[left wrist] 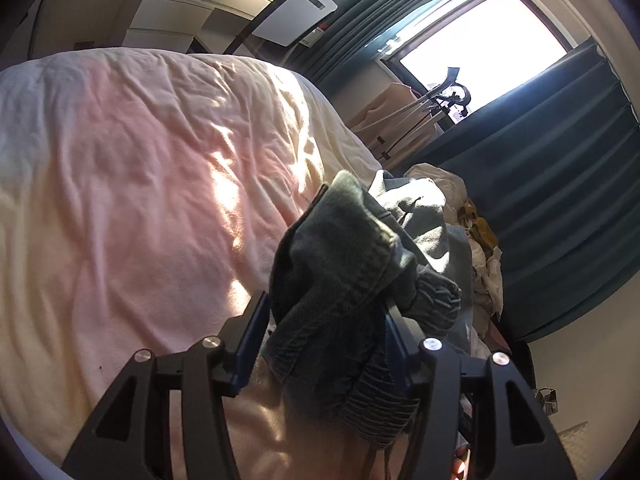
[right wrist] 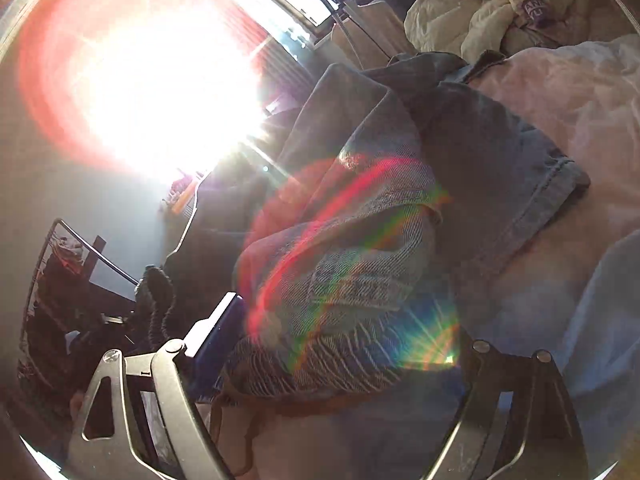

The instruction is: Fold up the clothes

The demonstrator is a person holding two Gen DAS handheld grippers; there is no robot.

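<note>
At the near edge of the bed: both tools grip one bunched denim garment, apparently jeans, lifted just above the cover.
Left gripper (left wrist: pixel 320 332): its blue pads are pressed against a thick wad of the denim garment (left wrist: pixel 340 272), ribbed band hanging below; holding it firmly.
Right gripper (right wrist: pixel 340 344): glare washes over it, but the denim garment (right wrist: pixel 360 240) fills the space between its fingers, so it looks clamped on cloth too.
Where the garment goes: from the right-wrist view one hemmed leg trails out and rests on the pink bed cover (right wrist: pixel 560 100).
Bed cover (left wrist: pixel 140 160): wide, rumpled, sunlit, free towards its far edge.
Far corner: a pile of other laundry (left wrist: pixel 480 232) lies beside the teal curtain (left wrist: pixel 560 152), under the bright window (left wrist: pixel 480 36).
Doing it well, in my judgement: draw the two grips apart along the waistband so the bunch opens, shake the legs straight, then lay it flat mid-bed, well away from the pile.
</note>
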